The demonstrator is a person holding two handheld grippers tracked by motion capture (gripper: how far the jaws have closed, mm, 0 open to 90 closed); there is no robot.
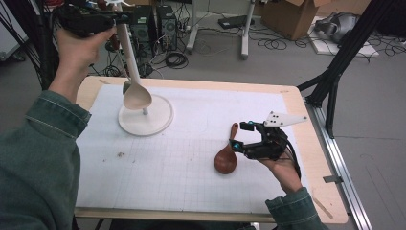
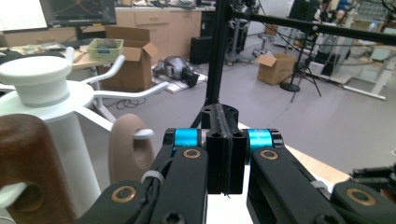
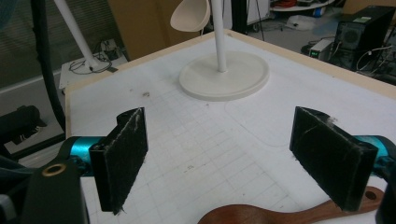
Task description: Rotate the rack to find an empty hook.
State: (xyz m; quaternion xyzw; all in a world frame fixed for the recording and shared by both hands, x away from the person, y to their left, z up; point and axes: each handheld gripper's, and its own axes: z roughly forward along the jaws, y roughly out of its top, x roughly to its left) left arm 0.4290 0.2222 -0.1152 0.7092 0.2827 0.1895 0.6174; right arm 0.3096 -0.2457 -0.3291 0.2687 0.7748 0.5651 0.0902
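Dark wooden spoon [image 1: 226, 158] lies flat on the white mat [image 1: 191, 158], bowl toward the person, glossy reddish-brown, right under the right gripper [image 1: 244, 136], jaws spread wide and empty. Best to straddle the slim handle squarely before closing. Left gripper [image 2: 226, 140] is clenched shut, up by the white rack [image 1: 143, 112].

Cardboard box [image 1: 292, 17], computer tower [image 1: 165, 21], floor cables [image 1: 275, 44]

Green denim sleeves [image 1: 43, 143]; black hand-held gripper [image 1: 246, 136] with blue rollers, brass screws.
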